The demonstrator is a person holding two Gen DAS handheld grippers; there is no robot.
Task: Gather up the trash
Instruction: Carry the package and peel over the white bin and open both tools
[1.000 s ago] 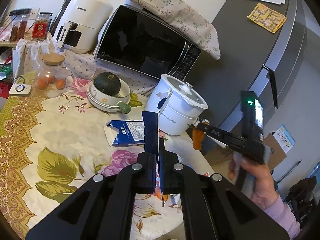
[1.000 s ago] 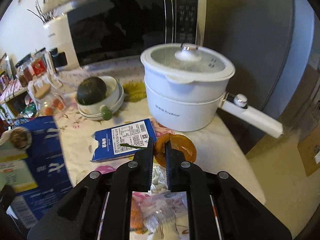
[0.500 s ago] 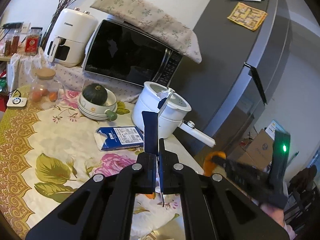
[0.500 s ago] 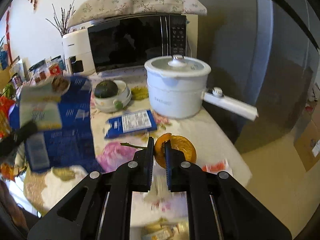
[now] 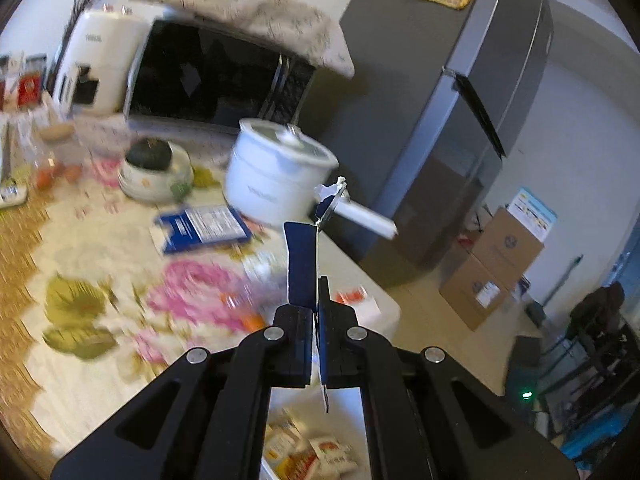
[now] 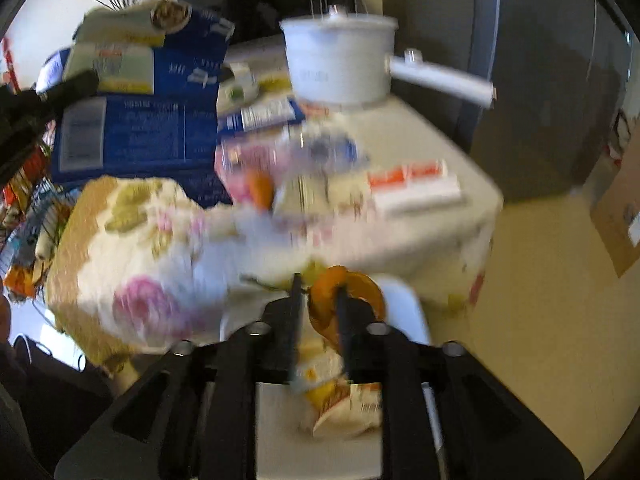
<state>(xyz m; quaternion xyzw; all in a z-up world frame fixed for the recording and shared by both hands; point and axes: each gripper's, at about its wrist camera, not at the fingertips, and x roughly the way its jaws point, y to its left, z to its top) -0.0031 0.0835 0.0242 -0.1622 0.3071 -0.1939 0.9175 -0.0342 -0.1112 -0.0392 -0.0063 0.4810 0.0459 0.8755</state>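
Orange peel (image 6: 352, 296) between just-parting right gripper (image 6: 318, 292) jaws, seemingly loose.

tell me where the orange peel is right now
In the right wrist view, the orange peel sits low and centre between the right gripper's parted fingers, just off the table's near edge and above a white bin holding wrappers.

A home kitchen is shown: a microwave (image 5: 216, 80) and air fryer (image 5: 96, 64) are set at the far side of a floral-clothed table (image 5: 80, 272), a grey fridge (image 5: 436, 92) to the right.
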